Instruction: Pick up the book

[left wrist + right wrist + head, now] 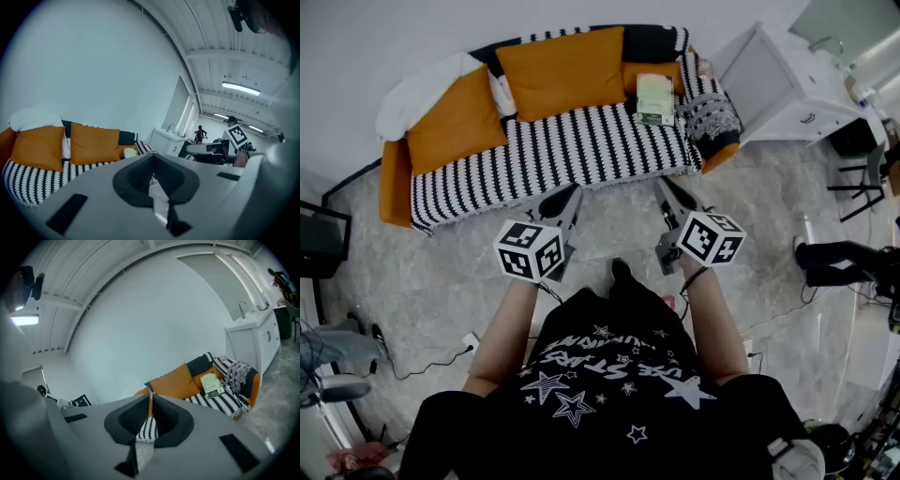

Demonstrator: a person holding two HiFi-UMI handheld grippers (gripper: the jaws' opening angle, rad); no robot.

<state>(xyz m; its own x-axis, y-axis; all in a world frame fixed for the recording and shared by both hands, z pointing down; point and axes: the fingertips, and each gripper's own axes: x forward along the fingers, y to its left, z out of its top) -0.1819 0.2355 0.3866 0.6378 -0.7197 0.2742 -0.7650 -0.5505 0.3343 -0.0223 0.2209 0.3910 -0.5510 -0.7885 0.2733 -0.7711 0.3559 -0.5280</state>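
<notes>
The book [656, 98], pale green, lies at the right end of the striped sofa [553, 150], propped against a small orange cushion. It also shows in the left gripper view as the book [130, 152], and in the right gripper view as the book [212, 384]. Both grippers hang over the floor in front of the sofa, well short of the book. My left gripper [571, 194] is shut and empty, as its own view confirms [151, 158]. My right gripper [667, 185] points toward the sofa's right half, jaws shut on nothing [150, 393].
Two large orange cushions [562, 70] and a white blanket [422, 89] fill the sofa's back. A patterned throw [711, 117] drapes the right arm. A white cabinet [787, 84] stands to the right. Cables and a power strip [469, 342] lie on the marble floor.
</notes>
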